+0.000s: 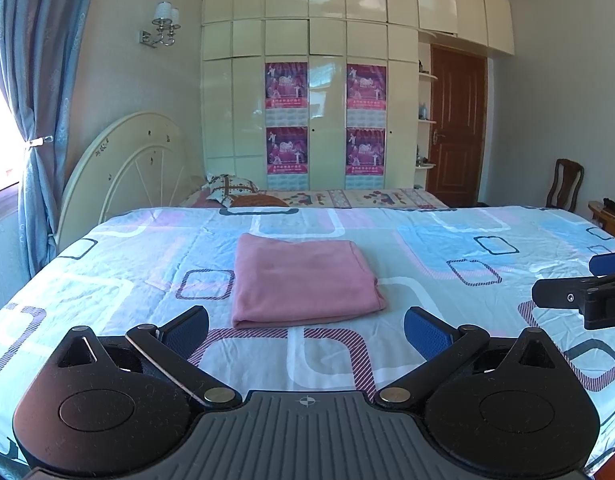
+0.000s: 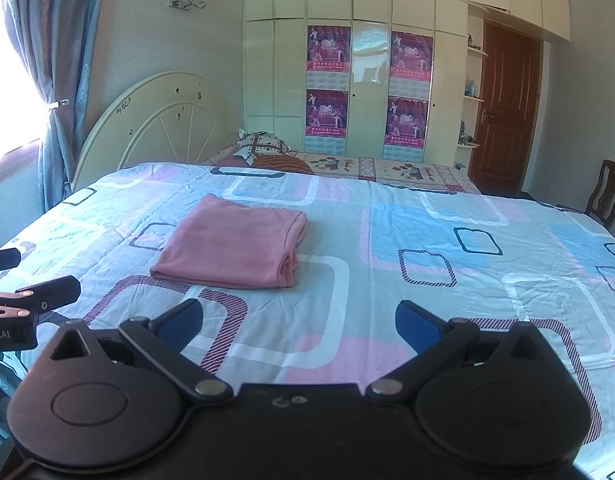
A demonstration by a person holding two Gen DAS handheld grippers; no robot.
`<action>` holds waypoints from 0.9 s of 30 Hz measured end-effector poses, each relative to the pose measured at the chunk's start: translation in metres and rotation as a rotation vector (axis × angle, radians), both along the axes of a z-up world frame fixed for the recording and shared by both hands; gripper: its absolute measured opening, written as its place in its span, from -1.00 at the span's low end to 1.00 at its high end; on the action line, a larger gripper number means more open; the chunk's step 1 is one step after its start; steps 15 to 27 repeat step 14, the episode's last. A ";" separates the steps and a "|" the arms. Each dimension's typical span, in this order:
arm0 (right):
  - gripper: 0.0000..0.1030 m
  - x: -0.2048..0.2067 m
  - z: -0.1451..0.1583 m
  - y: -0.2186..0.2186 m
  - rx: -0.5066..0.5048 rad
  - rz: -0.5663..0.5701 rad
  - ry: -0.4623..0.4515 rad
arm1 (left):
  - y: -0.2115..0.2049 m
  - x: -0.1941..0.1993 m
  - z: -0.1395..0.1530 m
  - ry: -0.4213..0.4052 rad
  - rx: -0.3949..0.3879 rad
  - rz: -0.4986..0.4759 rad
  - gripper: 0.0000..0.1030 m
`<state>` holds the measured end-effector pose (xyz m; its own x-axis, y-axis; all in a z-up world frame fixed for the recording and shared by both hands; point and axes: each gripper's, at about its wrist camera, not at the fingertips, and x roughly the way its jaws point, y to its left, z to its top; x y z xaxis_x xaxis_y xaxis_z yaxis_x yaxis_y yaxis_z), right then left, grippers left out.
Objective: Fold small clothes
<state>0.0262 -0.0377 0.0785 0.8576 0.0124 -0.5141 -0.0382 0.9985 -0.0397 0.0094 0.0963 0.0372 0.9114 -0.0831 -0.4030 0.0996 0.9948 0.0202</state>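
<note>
A pink garment (image 1: pixel 303 282) lies folded into a flat rectangle on the patterned bedsheet (image 1: pixel 447 248). In the left wrist view it sits just ahead of my left gripper (image 1: pixel 305 328), whose blue-padded fingers stand wide open with nothing between them. The right wrist view shows the same pink garment (image 2: pixel 235 246) ahead and to the left of my right gripper (image 2: pixel 299 320), also wide open and holding nothing. Each gripper shows at the edge of the other's view: the right gripper (image 1: pixel 567 280) at the right, the left gripper (image 2: pixel 31 276) at the left.
The bedsheet (image 2: pixel 427 220) covers a wide flat surface. Behind it are a second bed with a pillow (image 1: pixel 231 188), a cream headboard (image 1: pixel 135 160), tall wardrobes (image 1: pixel 327 80), a brown door (image 1: pixel 455 124) and a wooden chair (image 1: pixel 563 184). A blue curtain (image 1: pixel 35 100) hangs at the left.
</note>
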 end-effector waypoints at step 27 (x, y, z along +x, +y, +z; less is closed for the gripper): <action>0.99 0.003 0.002 -0.001 0.000 0.017 -0.002 | 0.000 0.002 -0.001 0.003 -0.007 -0.008 0.99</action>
